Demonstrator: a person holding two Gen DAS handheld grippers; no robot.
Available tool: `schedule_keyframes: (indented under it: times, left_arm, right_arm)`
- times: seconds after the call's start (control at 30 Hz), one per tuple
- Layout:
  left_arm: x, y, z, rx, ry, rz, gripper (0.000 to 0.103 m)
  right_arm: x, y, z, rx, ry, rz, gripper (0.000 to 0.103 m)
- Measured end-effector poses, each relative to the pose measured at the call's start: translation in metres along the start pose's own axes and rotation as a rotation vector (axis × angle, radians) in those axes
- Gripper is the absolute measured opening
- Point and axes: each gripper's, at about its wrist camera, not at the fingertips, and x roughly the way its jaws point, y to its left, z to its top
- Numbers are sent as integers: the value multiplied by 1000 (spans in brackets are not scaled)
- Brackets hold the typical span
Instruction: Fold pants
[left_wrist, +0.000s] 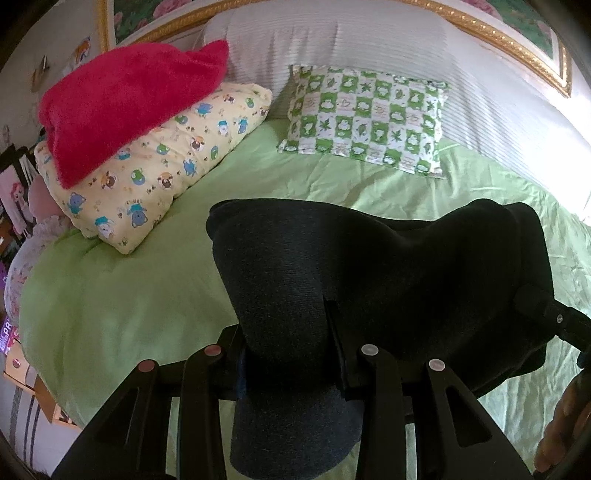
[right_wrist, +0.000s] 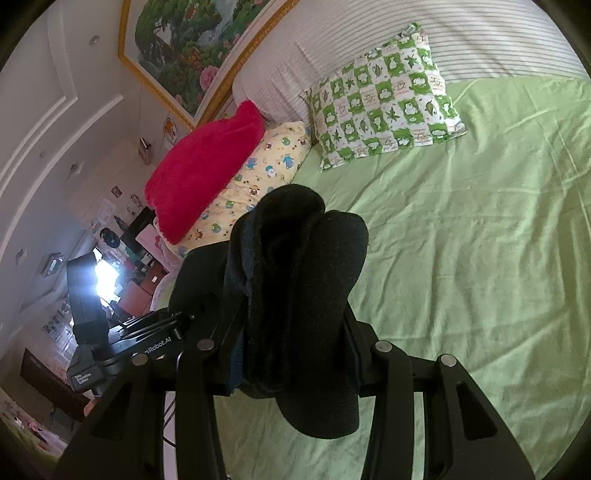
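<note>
above a green bedsheet (right_wrist: 461, 229), near a red fleece blanket (left_wrist: 125, 107) piled on a cartoon-print pillow (left_wrist: 155, 177), beside a green checked pillow (left_wrist: 369, 114); dark pants (left_wrist: 388, 273) lifted clear, bunched, stretched side to side between both tools, blocking much of each view; left gripper (left_wrist: 291, 354) clamped on one end; right gripper (right_wrist: 295, 354) clamped on the other.

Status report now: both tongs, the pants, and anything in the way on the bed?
Left tongs shut on dark pants. Right tongs shut on same pants, bunched, lifted above green sheet. Checkered pillow and red blanket ahead, apart.
</note>
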Motion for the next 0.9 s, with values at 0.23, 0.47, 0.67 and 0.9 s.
schedule_keyframes:
  times: [0.23, 0.47, 0.67, 0.9]
  left_arm:
    - [34, 9, 8, -24, 41, 0, 35]
    - [70, 15, 11, -42, 91, 7, 35]
    - [82, 14, 5, -22, 93, 24, 37]
    - [88, 9, -2, 2, 87, 58, 63]
  right_arm:
    - [32, -12, 11, 7, 38, -14, 45]
    - [64, -26, 18, 5, 79, -35, 45]
    - [78, -39, 15, 2, 108, -58, 47]
    - [80, -58, 9, 7, 117, -106, 58]
